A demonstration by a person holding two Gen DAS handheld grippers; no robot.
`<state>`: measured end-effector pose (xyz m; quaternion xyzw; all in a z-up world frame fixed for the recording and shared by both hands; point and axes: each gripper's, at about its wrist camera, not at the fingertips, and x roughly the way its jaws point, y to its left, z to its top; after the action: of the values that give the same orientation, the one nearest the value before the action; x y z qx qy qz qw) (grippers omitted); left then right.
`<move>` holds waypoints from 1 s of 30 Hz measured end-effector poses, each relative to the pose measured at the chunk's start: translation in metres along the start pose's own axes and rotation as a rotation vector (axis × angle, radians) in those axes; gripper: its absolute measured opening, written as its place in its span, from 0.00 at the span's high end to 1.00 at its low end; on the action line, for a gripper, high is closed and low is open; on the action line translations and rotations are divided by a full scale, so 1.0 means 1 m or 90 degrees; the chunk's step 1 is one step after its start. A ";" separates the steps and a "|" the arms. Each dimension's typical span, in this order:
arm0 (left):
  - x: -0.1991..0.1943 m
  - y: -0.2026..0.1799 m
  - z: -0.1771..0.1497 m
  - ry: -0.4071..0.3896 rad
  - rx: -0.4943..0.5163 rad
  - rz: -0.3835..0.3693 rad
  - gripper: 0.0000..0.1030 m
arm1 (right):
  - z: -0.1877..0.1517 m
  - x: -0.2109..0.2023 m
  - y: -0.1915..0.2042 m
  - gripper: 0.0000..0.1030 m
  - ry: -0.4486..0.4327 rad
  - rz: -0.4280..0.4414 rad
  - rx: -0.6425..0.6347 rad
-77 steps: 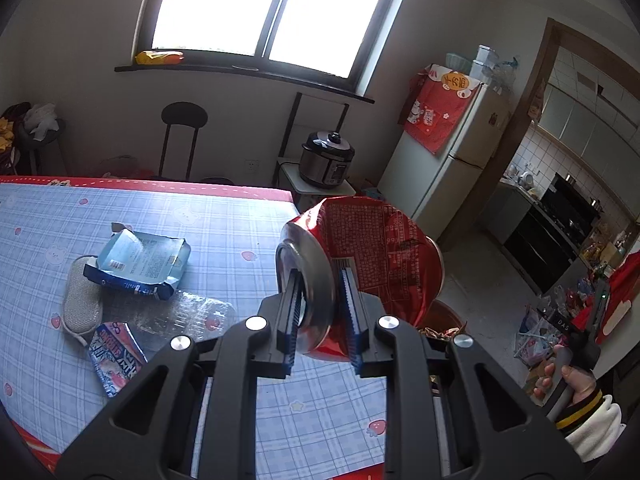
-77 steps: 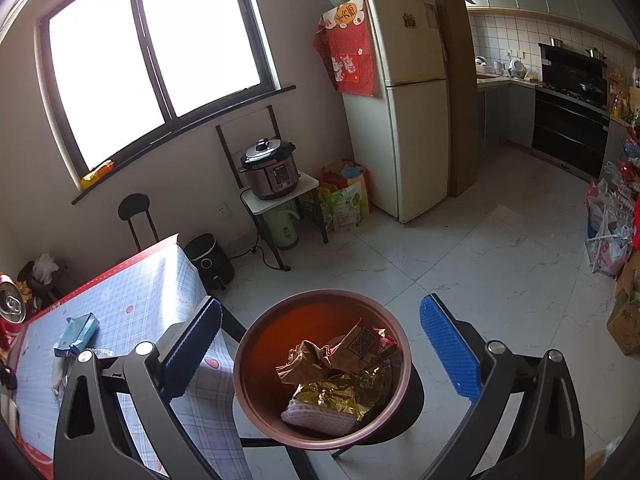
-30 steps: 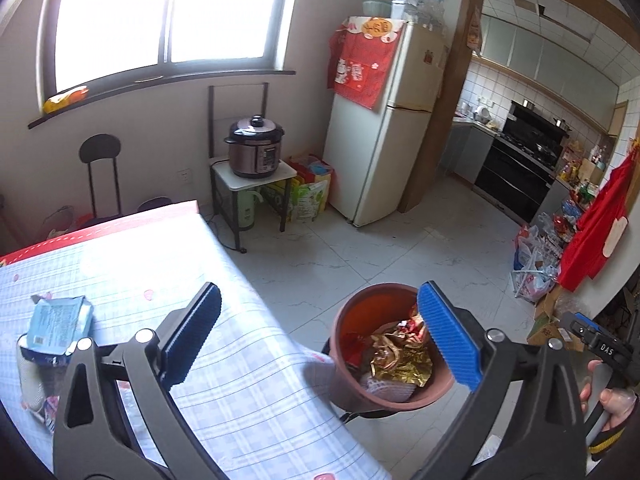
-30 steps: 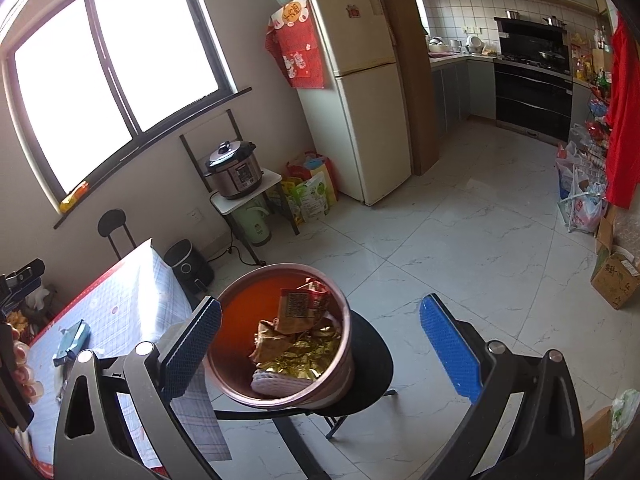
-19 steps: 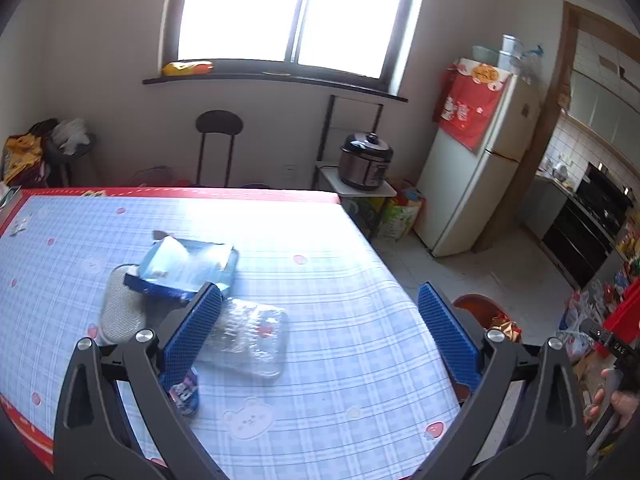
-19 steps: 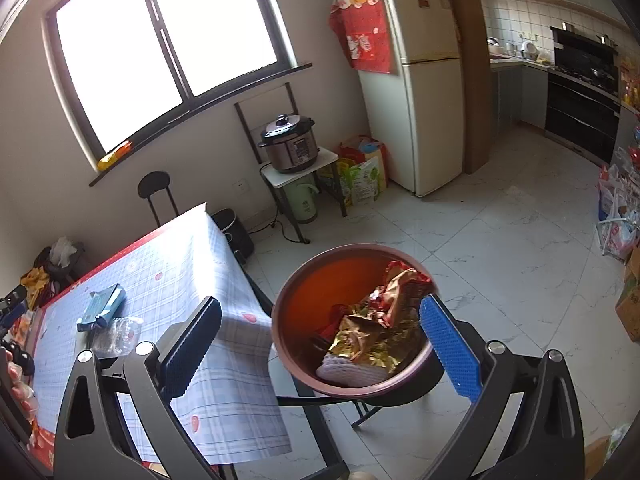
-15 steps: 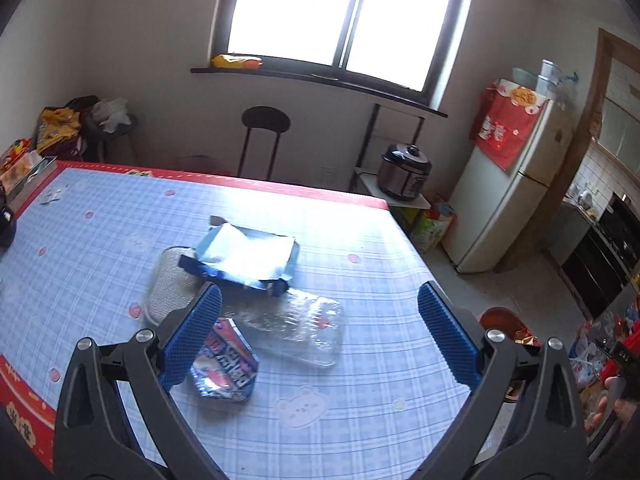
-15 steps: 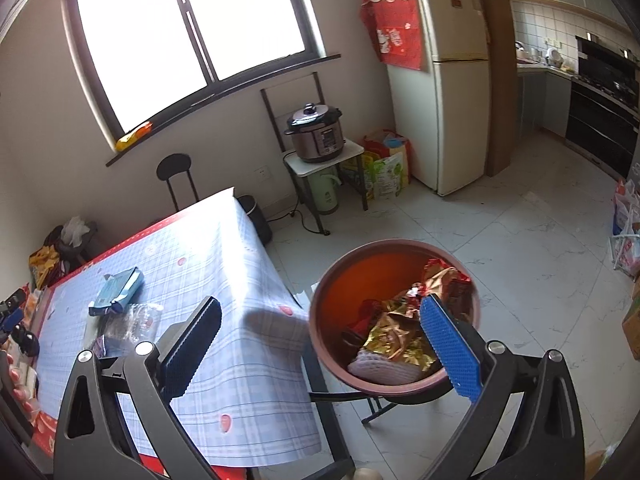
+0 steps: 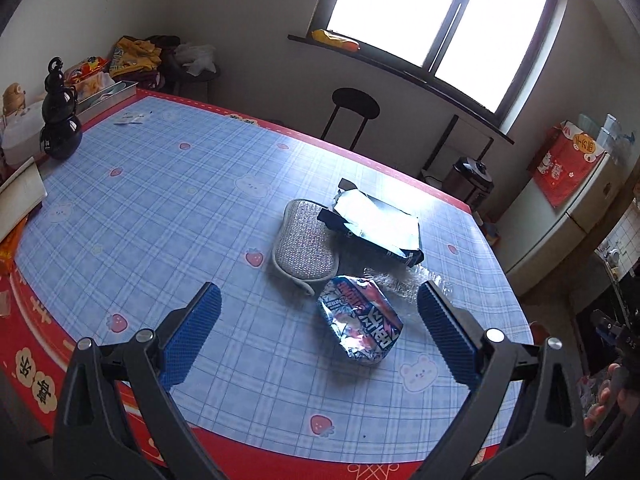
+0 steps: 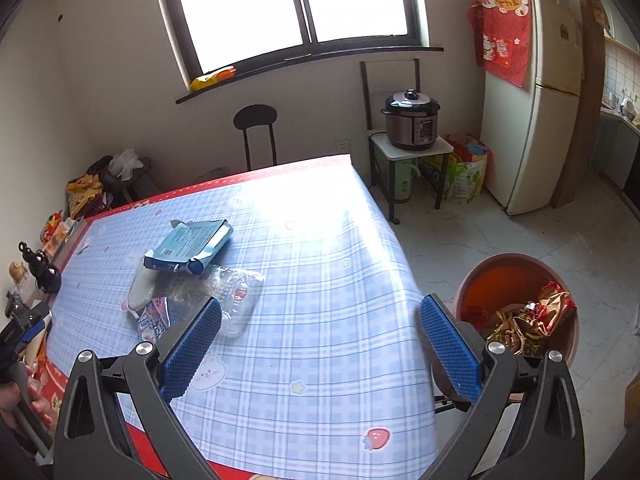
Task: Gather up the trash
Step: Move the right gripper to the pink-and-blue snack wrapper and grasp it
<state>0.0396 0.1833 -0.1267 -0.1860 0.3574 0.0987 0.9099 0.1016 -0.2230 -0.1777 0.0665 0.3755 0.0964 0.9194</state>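
My left gripper (image 9: 318,334) hangs over the near edge of the surface (image 9: 160,208) with its jaws spread wide and nothing between them. My right gripper (image 10: 320,338) is likewise wide and empty, off toward the corner by the bin (image 10: 480,272).

The trash still to collect lies in a cluster: a crumpled packet (image 9: 360,326) nearest me, a clear wrapper (image 9: 404,284) just behind it and touching it, and a blue bag (image 9: 376,224) further back, leaning on a grey pad (image 9: 304,244). The pad may not be trash, so I would leave it.

The packet looks the easiest next pick for my left jaws. It is puffed up and sits roughly between them already. I judge it best to come straight down with the jaws astride its narrow width, close on the raised middle rather than a flat edge, and lift clear before swinging. Closing too low risks pinching the cloth or snagging the wrapper.
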 end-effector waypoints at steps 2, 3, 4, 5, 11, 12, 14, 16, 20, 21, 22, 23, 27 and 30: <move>0.005 0.010 -0.001 0.010 -0.008 -0.008 0.06 | 0.000 0.009 0.016 0.05 0.012 0.012 -0.011; 0.008 0.014 -0.001 0.013 -0.011 -0.010 0.07 | 0.000 0.014 0.024 0.05 0.020 0.018 -0.018; 0.011 0.018 0.000 0.016 -0.012 -0.011 0.07 | 0.000 0.019 0.032 0.05 0.030 0.025 -0.024; 0.013 0.023 0.001 0.017 -0.014 -0.013 0.07 | -0.001 0.026 0.040 0.05 0.041 0.031 -0.031; 0.025 0.059 0.010 0.021 -0.035 -0.007 0.07 | -0.009 0.074 0.096 0.06 0.103 0.106 -0.082; 0.027 0.067 0.011 0.023 -0.040 -0.004 0.07 | -0.013 0.084 0.109 0.07 0.113 0.123 -0.096; 0.032 0.082 0.011 0.028 -0.052 0.002 0.07 | -0.020 0.109 0.135 0.13 0.141 0.151 -0.125; 0.036 0.094 0.010 0.036 -0.062 0.007 0.07 | -0.029 0.135 0.162 0.17 0.173 0.154 -0.166; 0.041 0.114 0.007 0.049 -0.071 0.006 0.07 | -0.045 0.177 0.207 0.25 0.221 0.162 -0.215; 0.041 0.118 0.006 0.052 -0.070 0.006 0.07 | -0.047 0.184 0.215 0.25 0.229 0.164 -0.217; 0.041 0.122 0.005 0.056 -0.068 0.005 0.07 | -0.050 0.190 0.222 0.25 0.237 0.167 -0.217; 0.040 0.126 0.004 0.059 -0.066 0.006 0.07 | -0.052 0.196 0.227 0.26 0.242 0.170 -0.216; 0.036 0.147 0.001 0.065 -0.071 0.013 0.07 | -0.058 0.216 0.244 0.26 0.266 0.169 -0.212; 0.033 0.162 0.003 0.065 -0.080 0.019 0.07 | -0.061 0.229 0.247 0.26 0.286 0.168 -0.196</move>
<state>0.0146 0.3334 -0.1912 -0.2424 0.3991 0.1252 0.8754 0.1873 0.0722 -0.3284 -0.0485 0.5387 0.2834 0.7919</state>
